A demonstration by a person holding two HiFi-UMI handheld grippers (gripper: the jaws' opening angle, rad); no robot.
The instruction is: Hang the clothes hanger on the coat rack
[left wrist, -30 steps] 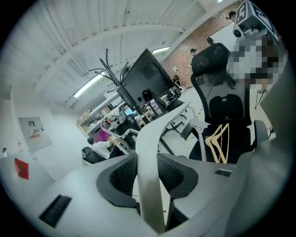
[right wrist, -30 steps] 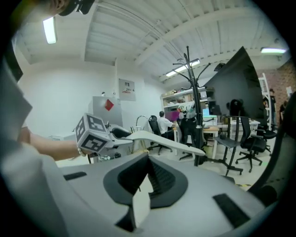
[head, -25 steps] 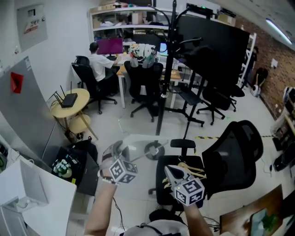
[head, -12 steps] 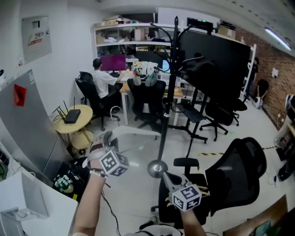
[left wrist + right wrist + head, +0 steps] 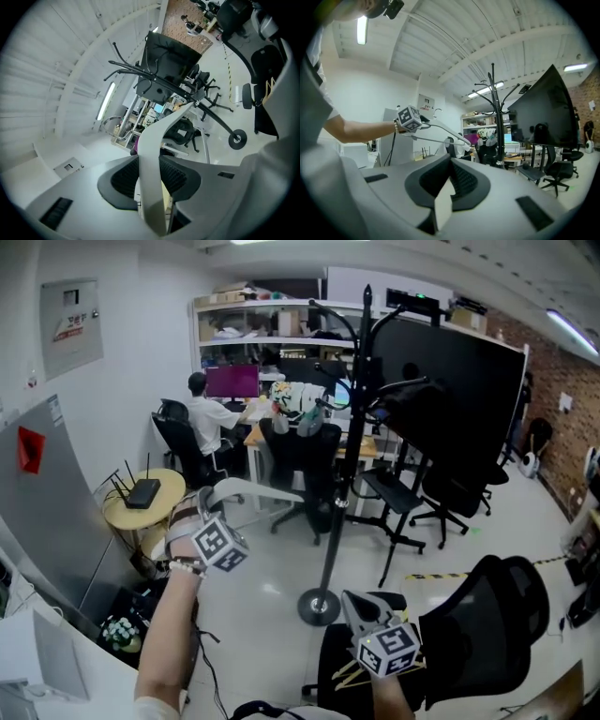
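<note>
Because my left tongs [image 5: 150,187] clamp just one arm of the white hanger [image 5: 164,126], held up well apart from the coat rack [image 5: 346,442], w/ right tongs [image 5: 449,168] pressed together & empty, it may pivot & miss a branch.

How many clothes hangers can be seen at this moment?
2. A white hanger is clamped in the left gripper; a wooden hanger lies on the black chair. Others may be hidden there.
</note>
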